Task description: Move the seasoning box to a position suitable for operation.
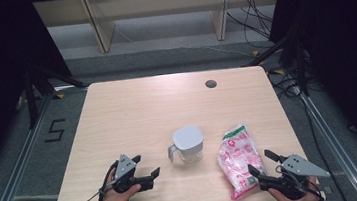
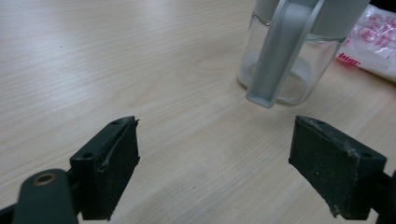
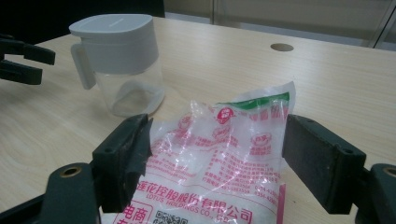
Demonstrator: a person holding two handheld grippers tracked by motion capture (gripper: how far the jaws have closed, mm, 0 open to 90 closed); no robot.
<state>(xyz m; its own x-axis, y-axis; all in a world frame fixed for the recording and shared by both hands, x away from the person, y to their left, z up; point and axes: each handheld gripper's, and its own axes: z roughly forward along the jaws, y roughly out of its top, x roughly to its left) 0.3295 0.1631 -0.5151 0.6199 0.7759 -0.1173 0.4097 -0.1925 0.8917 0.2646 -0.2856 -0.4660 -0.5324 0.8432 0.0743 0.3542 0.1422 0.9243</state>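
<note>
Right tool (image 1: 262,163) jaws apart, straddling bag (image 1: 239,160) near end; bag's long axis runs 12-6. Left tool (image 1: 146,168) apart, jar (image 1: 187,144) at 2 o'clock.

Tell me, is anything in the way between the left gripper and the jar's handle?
No. The left gripper has its jaws open and points at the lidded clear jar, whose grey handle faces it. Between them lies bare wooden table. The plastic bag lies on the jar's far side.
</note>
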